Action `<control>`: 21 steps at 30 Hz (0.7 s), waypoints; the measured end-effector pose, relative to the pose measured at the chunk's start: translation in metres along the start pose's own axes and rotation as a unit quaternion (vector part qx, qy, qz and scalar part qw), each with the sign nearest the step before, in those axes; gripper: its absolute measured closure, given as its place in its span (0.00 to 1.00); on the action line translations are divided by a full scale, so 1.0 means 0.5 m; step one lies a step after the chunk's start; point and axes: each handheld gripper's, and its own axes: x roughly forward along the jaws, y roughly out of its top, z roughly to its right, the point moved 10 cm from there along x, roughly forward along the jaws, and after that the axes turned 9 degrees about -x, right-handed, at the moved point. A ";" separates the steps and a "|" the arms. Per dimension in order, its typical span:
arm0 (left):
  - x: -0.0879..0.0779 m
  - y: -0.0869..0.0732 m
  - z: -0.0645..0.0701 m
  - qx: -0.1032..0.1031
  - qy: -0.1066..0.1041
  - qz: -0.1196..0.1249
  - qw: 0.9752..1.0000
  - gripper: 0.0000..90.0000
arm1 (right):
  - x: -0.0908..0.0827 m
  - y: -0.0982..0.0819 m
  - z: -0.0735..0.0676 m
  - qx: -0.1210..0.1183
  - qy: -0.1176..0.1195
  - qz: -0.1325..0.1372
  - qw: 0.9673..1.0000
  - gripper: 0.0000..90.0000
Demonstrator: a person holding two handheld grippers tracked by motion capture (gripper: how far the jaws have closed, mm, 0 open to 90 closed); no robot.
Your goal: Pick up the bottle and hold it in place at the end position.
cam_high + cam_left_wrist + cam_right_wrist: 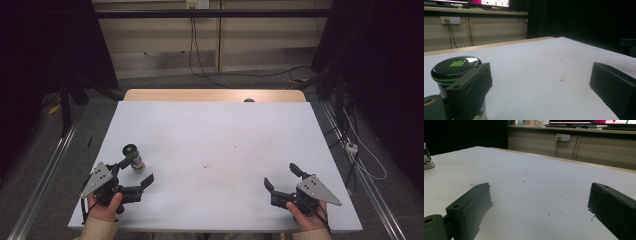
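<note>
A small bottle [134, 157] with a black lid ringed in green stands upright on the white table [215, 135], near its front left. My left gripper [136, 171] rests beside it, open. In the left gripper view the bottle [455, 66] stands just behind the left jaw, outside the gap, and my left gripper [541, 92] has bare table between its jaws. At the front right, my right gripper [282, 176] is open and empty. In the right gripper view the bottle [427, 157] shows at the far left edge, well away from my right gripper [539, 212].
The table's wooden far edge [215, 95] shows beyond the white top. Faint marks [207, 164] dot the middle of the table. Cables [200, 65] and a power strip [352, 147] lie on the floor. Metal rails [45, 175] run along both sides.
</note>
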 end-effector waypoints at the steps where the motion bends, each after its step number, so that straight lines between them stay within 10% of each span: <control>1: -0.002 0.000 -0.001 0.000 0.003 0.001 1.000 0.04 | 0.000 0.001 -0.001 0.000 0.001 0.001 1.000 0.04; 21: -0.048 0.015 -0.038 -0.005 0.037 0.023 0.999 0.05 | 0.006 0.006 -0.011 -0.004 0.006 0.005 1.000 0.05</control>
